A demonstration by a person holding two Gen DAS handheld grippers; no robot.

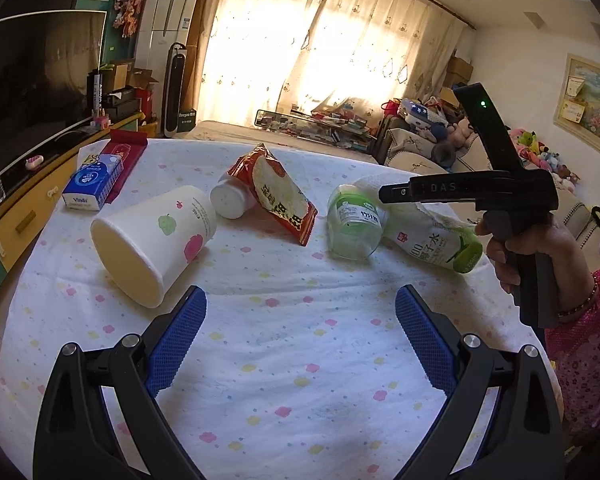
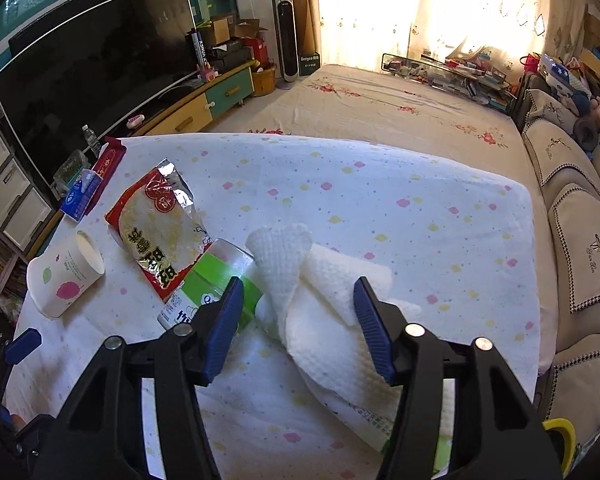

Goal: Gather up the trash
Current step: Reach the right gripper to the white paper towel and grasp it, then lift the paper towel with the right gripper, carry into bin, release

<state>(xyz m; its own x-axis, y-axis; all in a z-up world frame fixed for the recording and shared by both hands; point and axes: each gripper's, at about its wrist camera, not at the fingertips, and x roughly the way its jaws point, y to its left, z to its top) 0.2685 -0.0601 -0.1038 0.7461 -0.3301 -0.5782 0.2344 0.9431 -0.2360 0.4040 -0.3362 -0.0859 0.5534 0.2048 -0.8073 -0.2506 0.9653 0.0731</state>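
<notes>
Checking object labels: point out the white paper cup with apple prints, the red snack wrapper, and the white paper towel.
white paper cup (image 1: 168,236), left wrist view, printed side wall
red snack wrapper (image 2: 160,228), right wrist view, pale middle panel
white paper towel (image 2: 324,312), right wrist view, textured fold

Sunlit cream curtains (image 1: 332,40) glow at twelve o'clock. A dark television (image 2: 88,76) stands at ten o'clock on a teal-and-yellow cabinet (image 2: 216,98); a beige sofa (image 2: 572,184) lines three o'clock.

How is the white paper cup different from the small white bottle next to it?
The paper cup is far bigger than the white bottle. The cup carries green and pink fruit prints; the bottle looks plain. The cup lies free, while the bottle is half under the red snack wrapper. Both lie tipped over.
</notes>
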